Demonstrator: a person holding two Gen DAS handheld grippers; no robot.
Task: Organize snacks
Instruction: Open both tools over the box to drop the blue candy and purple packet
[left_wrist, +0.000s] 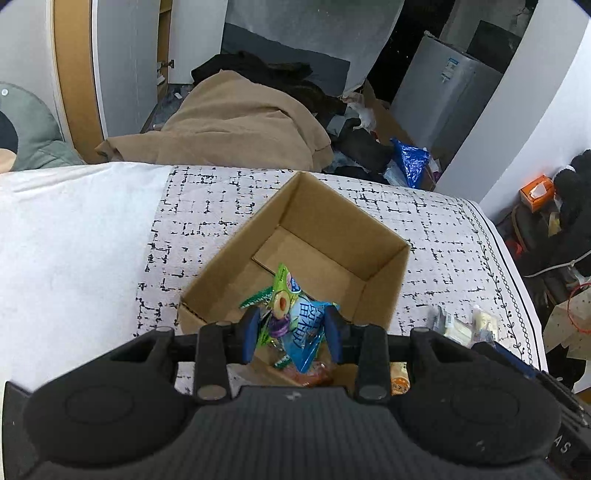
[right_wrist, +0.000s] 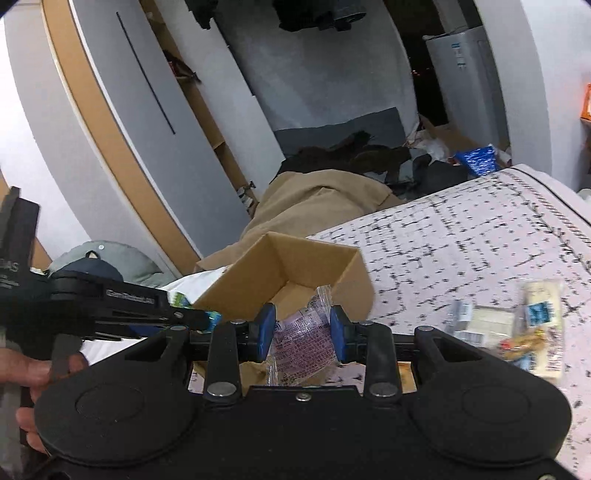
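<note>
An open cardboard box (left_wrist: 384, 266) stands on the patterned bed cover (left_wrist: 207, 206). My left gripper (left_wrist: 291, 332) is shut on green and blue snack packets (left_wrist: 295, 317) and holds them over the box's near end. An orange packet (left_wrist: 314, 374) lies in the box below. My right gripper (right_wrist: 303, 334) is shut on a clear packet with purple print (right_wrist: 301, 341), just at the near side of the box (right_wrist: 291, 262). The left gripper's body (right_wrist: 110, 306) shows at the left of the right wrist view.
Several loose snack packets (right_wrist: 517, 325) lie on the cover to the right of the box, also in the left wrist view (left_wrist: 465, 325). A tan blanket (left_wrist: 229, 125) and clothes lie beyond the bed. A white sheet (left_wrist: 74, 236) covers the left.
</note>
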